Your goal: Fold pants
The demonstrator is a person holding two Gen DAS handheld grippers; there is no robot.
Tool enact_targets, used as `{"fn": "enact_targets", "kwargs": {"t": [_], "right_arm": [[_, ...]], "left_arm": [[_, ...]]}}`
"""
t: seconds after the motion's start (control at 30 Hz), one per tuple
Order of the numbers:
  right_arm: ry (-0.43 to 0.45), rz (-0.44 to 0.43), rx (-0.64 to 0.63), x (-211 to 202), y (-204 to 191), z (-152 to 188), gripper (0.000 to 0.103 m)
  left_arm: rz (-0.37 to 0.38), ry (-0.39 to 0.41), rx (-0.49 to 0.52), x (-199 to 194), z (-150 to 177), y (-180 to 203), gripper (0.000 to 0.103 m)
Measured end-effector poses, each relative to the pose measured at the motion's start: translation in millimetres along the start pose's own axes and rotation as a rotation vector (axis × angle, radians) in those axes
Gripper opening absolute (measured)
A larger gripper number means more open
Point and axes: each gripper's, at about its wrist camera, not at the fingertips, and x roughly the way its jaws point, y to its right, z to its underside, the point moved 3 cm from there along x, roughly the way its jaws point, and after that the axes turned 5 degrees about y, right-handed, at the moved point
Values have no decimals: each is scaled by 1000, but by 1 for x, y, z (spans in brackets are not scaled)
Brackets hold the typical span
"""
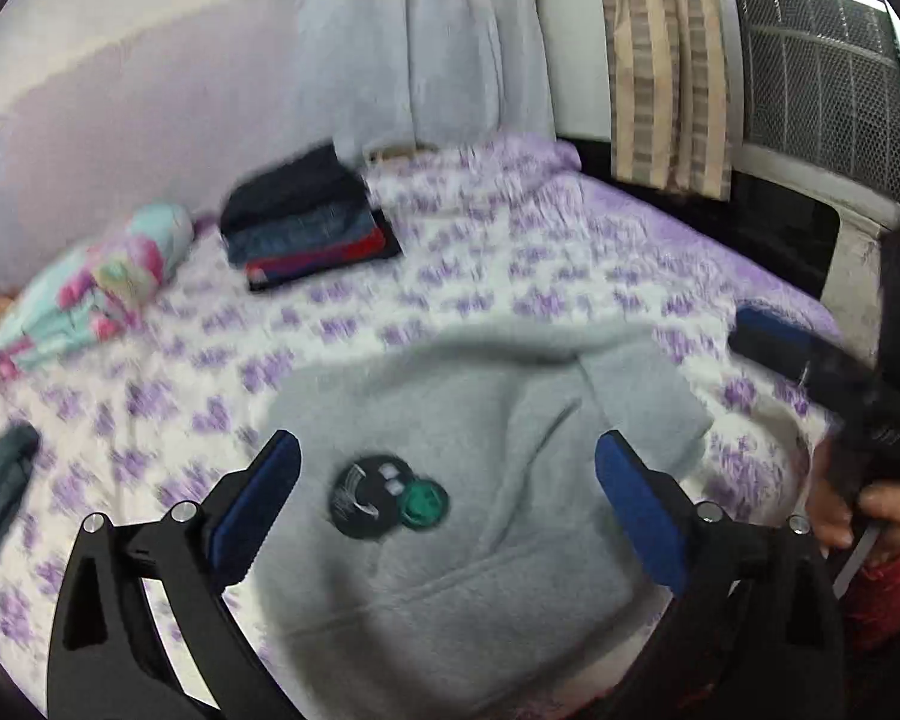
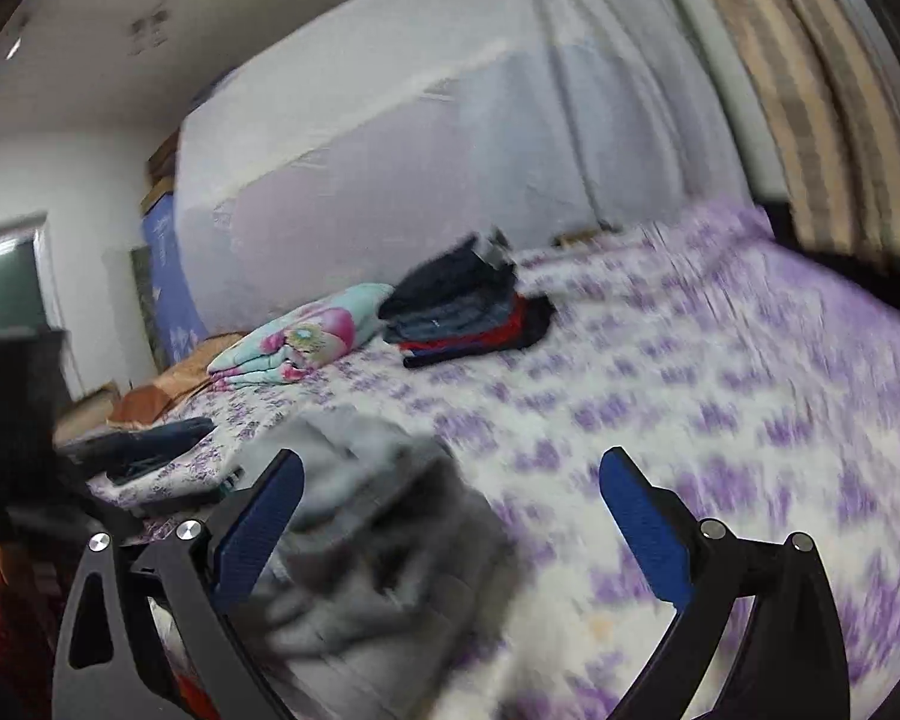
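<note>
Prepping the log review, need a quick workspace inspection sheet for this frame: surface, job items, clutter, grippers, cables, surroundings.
Surface: bed with purple floral sheet, wrinkled, frames motion-blurred.
Job's things: grey fleece pants lying on the sheet, round black and green patch up, partly folded.
Clutter: stack of folded dark clothes; floral quilt bundle; dark garment at the sheet's left edge.
Grippers: left gripper open above the pants, nothing pinched; right gripper open, pants below its left finger, no grip visible.
Cables: nothing seen.
Surroundings: white drape, striped curtain, mesh window screen.
</note>
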Motion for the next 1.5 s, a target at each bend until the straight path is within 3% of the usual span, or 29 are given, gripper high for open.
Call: {"fn": "enact_targets", "kwargs": {"t": [0.07,0.1,0.17,0.2,0.3,0.4,0.5,0.57,0.63,0.7,0.73,0.87,1.0,1.1,1.17,1.23,1.3,1.33,1.37,1.43,1.5], "right_arm": [[-26,45,-74,13,-12,-5,99],[-101,94,-124,28,-15,2,99],[-261,161,-224,55,-12,30,99],[-294,170,-227,61,-3,42,99],[-358,83,-39,60,31,52,99],[-318,108,-95,53,24,45,99],[-179,81,-134,34,3,13,96],[-92,-2,-141,22,-20,-16,76],[-108,-141,-144,29,-46,-34,18],[-190,-215,-148,50,-64,-34,5],[-231,-220,-176,63,-71,-28,5],[-495,-97,-237,140,-55,35,0],[-495,-129,-97,139,-36,28,0],[-386,-161,-55,103,-40,4,6],[-325,-198,-110,76,-57,-8,6],[-303,-224,-183,59,-72,-8,7],[-358,-210,-276,54,-86,12,17],[-409,-181,-312,59,-87,28,20],[-469,-147,-331,68,-81,56,20],[-390,-151,-335,63,-74,73,20],[-402,-132,-335,57,-78,66,21]], "left_arm": [[17,-76,85,21,22,22,96],[-34,-90,160,32,39,34,96],[-88,-46,190,34,57,40,96],[-94,-40,173,33,61,40,96],[-42,-25,148,24,63,36,96],[3,-15,150,10,61,34,96],[7,40,103,-11,50,21,96],[10,70,67,-19,44,13,96],[49,37,39,-11,45,10,96],[86,-32,11,4,56,13,96],[77,-58,0,14,67,14,97],[51,-3,-8,12,83,16,97],[109,-9,-17,5,78,10,97],[157,22,-63,-15,67,-4,97],[132,69,-88,-25,54,-22,97],[67,64,-112,-17,46,-43,97],[53,-11,-142,3,49,-55,97],[75,-91,-153,21,61,-55,98],[84,-120,-158,33,73,-52,99],[87,-52,-171,32,86,-51,99],[110,-69,-188,29,82,-55,99]]}}
